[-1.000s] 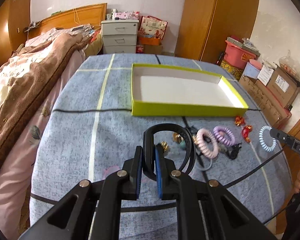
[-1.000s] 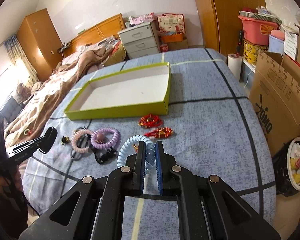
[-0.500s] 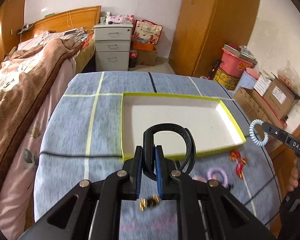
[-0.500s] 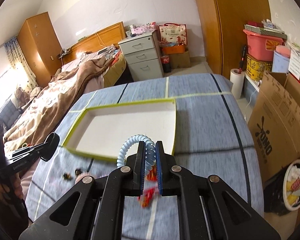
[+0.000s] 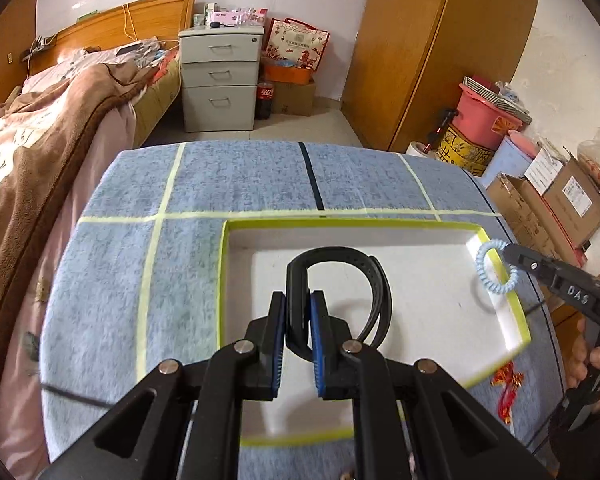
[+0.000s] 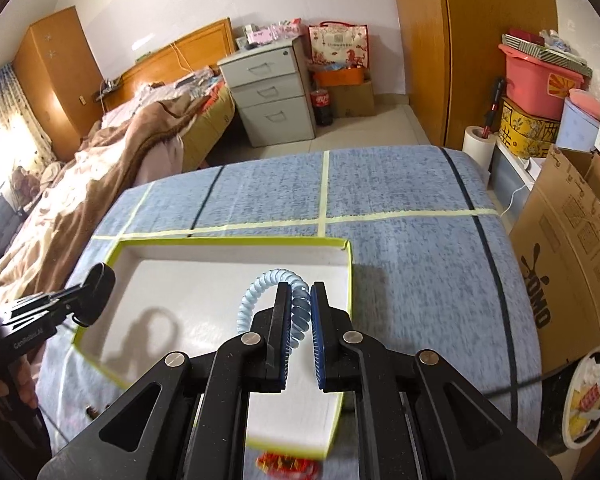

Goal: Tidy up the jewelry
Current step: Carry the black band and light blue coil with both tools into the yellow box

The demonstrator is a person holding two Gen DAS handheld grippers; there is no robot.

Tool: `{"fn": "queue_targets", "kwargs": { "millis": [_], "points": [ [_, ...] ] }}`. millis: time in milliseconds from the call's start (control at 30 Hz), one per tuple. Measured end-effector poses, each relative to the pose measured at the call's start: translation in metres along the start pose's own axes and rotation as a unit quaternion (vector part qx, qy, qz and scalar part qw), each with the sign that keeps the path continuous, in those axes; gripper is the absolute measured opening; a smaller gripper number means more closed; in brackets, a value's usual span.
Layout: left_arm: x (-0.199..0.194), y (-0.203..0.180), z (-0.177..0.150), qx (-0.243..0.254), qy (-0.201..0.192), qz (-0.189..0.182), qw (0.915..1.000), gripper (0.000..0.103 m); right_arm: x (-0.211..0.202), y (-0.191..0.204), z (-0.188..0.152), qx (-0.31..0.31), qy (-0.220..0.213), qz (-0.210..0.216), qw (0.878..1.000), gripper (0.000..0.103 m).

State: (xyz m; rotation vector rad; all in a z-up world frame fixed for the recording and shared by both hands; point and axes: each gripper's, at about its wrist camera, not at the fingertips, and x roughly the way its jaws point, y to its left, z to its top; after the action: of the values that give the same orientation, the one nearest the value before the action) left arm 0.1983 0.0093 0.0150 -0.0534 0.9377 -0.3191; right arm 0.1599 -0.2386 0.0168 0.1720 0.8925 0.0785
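A lime-edged white tray [image 5: 225,280] lies on the blue cloth table; it also shows in the right wrist view [image 6: 350,256]. My left gripper [image 5: 298,308] is shut on a black bracelet [image 5: 376,280] and holds it above the tray's left half. My right gripper [image 6: 299,304] is shut on a light blue coil hair tie [image 6: 260,284] above the tray's right half. The right gripper with the coil tie [image 5: 496,266] shows in the left wrist view. The left gripper with the bracelet [image 6: 98,288] shows in the right wrist view.
Red ornaments [image 5: 506,388] lie on the cloth in front of the tray, also seen in the right wrist view [image 6: 288,462]. A bed [image 5: 40,132] is on the left, a grey drawer unit [image 5: 218,80] behind, cardboard boxes [image 6: 572,248] on the right.
Both grippers have lifted off the table with their items and moved forward over the tray. The loose pieces on the cloth have dropped out of view below.
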Motion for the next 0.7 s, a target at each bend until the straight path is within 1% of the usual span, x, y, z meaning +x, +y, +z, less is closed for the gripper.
{"fn": "queue_targets", "kwargs": {
  "millis": [67, 167, 300, 500, 567, 700],
  "points": [
    [0.011, 0.001, 0.004, -0.007, 0.010, -0.006, 0.9999, 0.013, 0.011, 0.002, 0.004, -0.009, 0.012, -0.007, 1.000, 0.010],
    [0.023, 0.000, 0.005, -0.005, 0.018, 0.001, 0.9998, 0.013, 0.020, 0.005, 0.005, -0.027, 0.013, -0.022, 0.999, 0.010],
    [0.039, 0.004, 0.006, -0.013, 0.036, 0.007, 0.9992, 0.013, 0.032, 0.009, 0.005, -0.040, 0.021, -0.031, 0.998, 0.010],
    [0.046, 0.004, 0.005, -0.012, 0.041, 0.010, 0.9990, 0.014, 0.043, 0.010, 0.004, -0.053, 0.031, -0.040, 0.997, 0.010],
    [0.046, 0.002, 0.006, -0.008, 0.038, 0.019, 0.9990, 0.014, 0.046, 0.012, 0.003, -0.057, 0.033, -0.044, 0.997, 0.010],
    [0.048, 0.003, 0.007, -0.009, 0.040, 0.017, 0.9990, 0.014, 0.050, 0.014, 0.003, -0.060, 0.039, -0.049, 0.996, 0.010]
  ]
}}
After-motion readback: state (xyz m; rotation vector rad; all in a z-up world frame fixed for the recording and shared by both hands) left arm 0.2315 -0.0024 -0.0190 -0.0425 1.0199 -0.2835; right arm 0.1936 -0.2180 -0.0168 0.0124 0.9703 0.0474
